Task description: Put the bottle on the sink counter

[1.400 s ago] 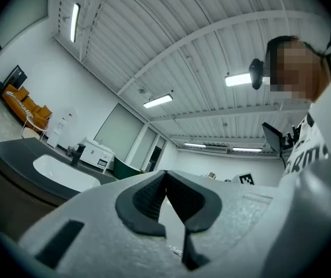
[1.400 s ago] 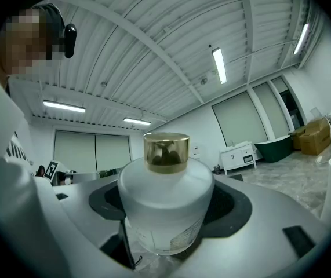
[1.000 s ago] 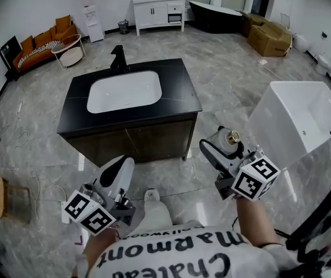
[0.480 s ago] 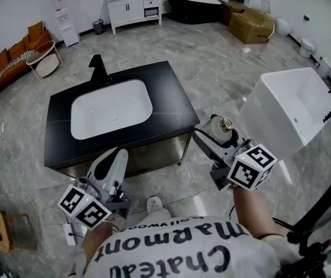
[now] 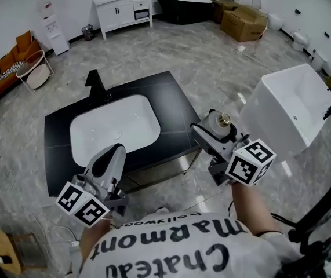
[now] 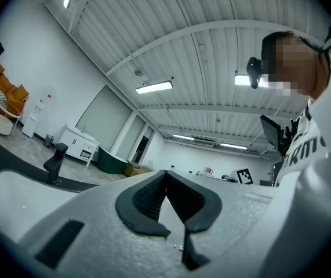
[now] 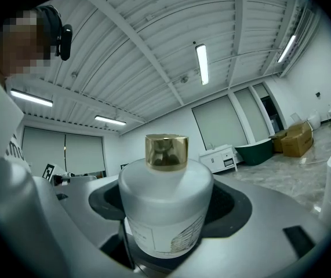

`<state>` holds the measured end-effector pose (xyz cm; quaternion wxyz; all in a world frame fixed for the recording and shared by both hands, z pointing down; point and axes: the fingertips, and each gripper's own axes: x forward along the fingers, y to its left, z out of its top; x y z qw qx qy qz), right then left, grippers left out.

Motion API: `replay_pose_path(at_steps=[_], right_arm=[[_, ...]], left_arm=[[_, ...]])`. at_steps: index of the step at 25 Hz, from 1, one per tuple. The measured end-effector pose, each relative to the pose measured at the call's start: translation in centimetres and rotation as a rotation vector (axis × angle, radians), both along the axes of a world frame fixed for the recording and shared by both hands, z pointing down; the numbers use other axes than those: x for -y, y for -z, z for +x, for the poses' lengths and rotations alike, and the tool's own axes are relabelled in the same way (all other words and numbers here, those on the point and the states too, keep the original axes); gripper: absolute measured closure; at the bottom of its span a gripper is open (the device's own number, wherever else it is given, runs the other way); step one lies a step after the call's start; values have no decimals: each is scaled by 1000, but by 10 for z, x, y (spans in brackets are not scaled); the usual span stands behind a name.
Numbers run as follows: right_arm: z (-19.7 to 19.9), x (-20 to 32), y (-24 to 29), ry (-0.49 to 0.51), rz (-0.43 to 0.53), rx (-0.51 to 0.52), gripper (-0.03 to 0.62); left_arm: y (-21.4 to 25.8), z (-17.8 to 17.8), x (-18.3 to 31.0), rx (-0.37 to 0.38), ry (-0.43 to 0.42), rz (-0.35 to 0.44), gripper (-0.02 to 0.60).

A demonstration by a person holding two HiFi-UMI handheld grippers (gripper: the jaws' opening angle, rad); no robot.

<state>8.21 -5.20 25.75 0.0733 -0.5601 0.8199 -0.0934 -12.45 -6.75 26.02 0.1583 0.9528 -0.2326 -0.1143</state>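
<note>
A frosted white bottle [image 7: 165, 210] with a gold cap [image 5: 224, 119] sits upright between the jaws of my right gripper [image 5: 214, 133], which is shut on it. It hangs just off the right end of the black sink counter [image 5: 174, 100], at about counter height. The counter holds a white basin [image 5: 114, 130] and a black tap [image 5: 93, 81]. My left gripper [image 5: 112, 158] is shut with nothing in it and points up near the counter's front edge; in the left gripper view its jaws [image 6: 166, 196] meet at the tips.
A white freestanding tub [image 5: 290, 112] stands close on the right. Far off are a white cabinet [image 5: 123, 6], cardboard boxes [image 5: 243, 22] and an orange sofa [image 5: 3, 68]. Grey marble floor [image 5: 211, 68] surrounds the counter.
The view has come closer to the counter. Both grippers now sit nearer its front and right edges, the bottle still held in the right one.
</note>
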Motion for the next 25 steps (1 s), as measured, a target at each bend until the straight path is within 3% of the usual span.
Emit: replay_pose_path(at_steps=[7, 16, 25], right_arm=[[0, 42, -22, -28, -35, 9, 252], [9, 89, -44, -17, -120, 5, 252], [20, 178, -60, 114, -135, -11, 252]], left_arm=[[-20, 4, 43, 5, -24, -20, 566], [-49, 12, 90, 29, 37, -125, 566], [-58, 23, 143, 6, 149, -122, 566]])
